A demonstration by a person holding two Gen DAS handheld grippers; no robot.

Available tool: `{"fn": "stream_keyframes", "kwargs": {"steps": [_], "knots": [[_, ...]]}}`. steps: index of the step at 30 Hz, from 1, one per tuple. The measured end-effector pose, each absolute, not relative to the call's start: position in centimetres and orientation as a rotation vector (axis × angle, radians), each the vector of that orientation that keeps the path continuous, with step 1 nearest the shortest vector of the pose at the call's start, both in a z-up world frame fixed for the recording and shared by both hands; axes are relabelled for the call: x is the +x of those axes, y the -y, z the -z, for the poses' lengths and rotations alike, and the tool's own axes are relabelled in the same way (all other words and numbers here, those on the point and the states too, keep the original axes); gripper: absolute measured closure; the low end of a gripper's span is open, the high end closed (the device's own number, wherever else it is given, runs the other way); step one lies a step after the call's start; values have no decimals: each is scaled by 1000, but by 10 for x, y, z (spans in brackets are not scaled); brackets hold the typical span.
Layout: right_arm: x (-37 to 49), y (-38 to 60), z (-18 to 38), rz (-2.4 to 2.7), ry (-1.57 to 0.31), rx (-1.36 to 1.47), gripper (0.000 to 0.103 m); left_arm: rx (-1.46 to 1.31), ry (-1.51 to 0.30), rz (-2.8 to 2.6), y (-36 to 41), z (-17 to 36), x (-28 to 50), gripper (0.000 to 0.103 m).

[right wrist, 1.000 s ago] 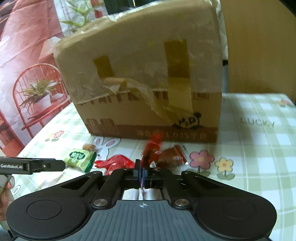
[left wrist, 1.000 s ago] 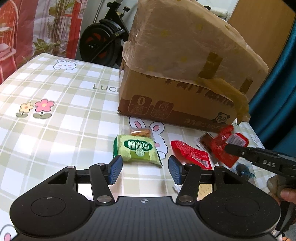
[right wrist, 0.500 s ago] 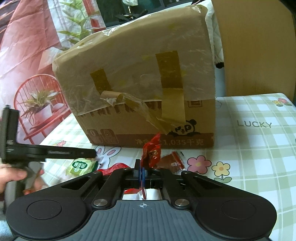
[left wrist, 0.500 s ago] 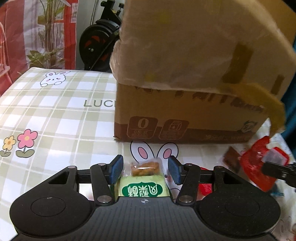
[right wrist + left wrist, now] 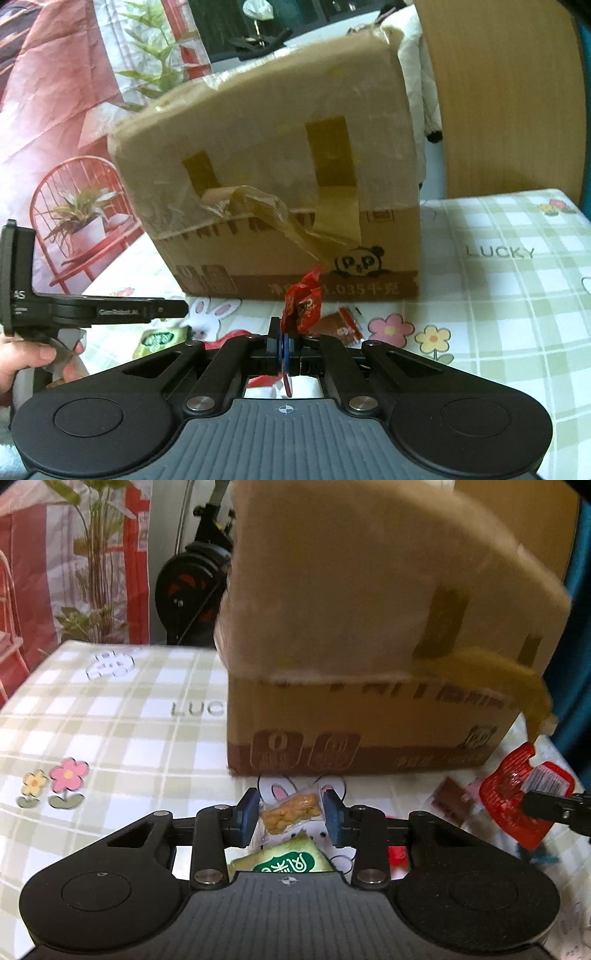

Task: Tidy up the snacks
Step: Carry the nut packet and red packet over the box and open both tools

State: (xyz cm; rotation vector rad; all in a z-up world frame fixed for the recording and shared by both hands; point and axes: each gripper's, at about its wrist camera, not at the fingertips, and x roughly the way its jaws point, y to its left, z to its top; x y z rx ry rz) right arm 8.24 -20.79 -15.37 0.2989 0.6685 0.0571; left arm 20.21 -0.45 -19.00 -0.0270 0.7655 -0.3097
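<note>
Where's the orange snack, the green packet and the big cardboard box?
Orange snack packet (image 5: 290, 808), left wrist view: on the orange food inside.
Green packet (image 5: 286, 860), left wrist view: its printed label.
Cardboard box (image 5: 280, 177), right wrist view: its taped front.

Left gripper (image 5: 290, 818): matte black body, ribbed grey centre plate with a small crosshair mark at 12 o'clock of the plate. Two round black discs at 9 and 3 o'clock. Silver screws on the linkage arms. Blue pads (image 5: 246, 814) on the fingers.

Right gripper (image 5: 285, 349): same build, blue pads, silver screws. Seen side-on from there, the left one carries white lettering, possibly "GenRobot.AI". Hand (image 5: 22, 363) at 9 o'clock; no sleeve visible.
</note>
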Motion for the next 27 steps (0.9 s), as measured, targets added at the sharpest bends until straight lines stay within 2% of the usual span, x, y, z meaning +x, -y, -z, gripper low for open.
{"fn": "stream_keyframes", "kwargs": {"steps": [16,22,27], "knots": [[75,212,45,-147,-424,236,102,-69,-461,403,9,71,178,63],[120,238,3,-131,-345,111,102,-40,-378,417,31,36,206,63],[188,266,-2,-84,-389,59,102,-45,-392,413,54,25,249,63]]}}
